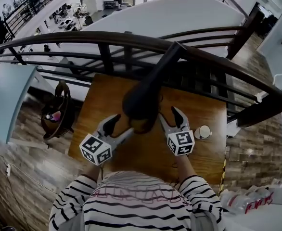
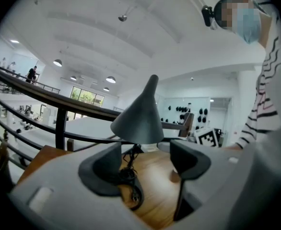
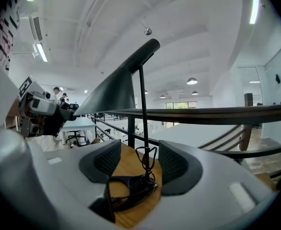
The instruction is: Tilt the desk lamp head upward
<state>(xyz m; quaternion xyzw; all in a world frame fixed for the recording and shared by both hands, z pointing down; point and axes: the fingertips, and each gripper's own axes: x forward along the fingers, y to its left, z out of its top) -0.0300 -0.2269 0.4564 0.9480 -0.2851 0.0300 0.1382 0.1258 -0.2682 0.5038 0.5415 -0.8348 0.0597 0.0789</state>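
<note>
Left gripper view recorded the left gripper (image 2: 145, 155) with jaws wide apart and nothing pressed between them. The desk lamp head (image 2: 139, 121) stood just beyond, clear of both pads. The right gripper (image 3: 140, 159) likewise gaped, with the lamp stem (image 3: 143, 114) upright beyond its jaws and touching neither. The lamp base (image 3: 126, 190), with a tangled cord, sat near the middle of the wooden table (image 1: 203, 109). A white cup (image 1: 204, 132) stood by the table's right edge.
</note>
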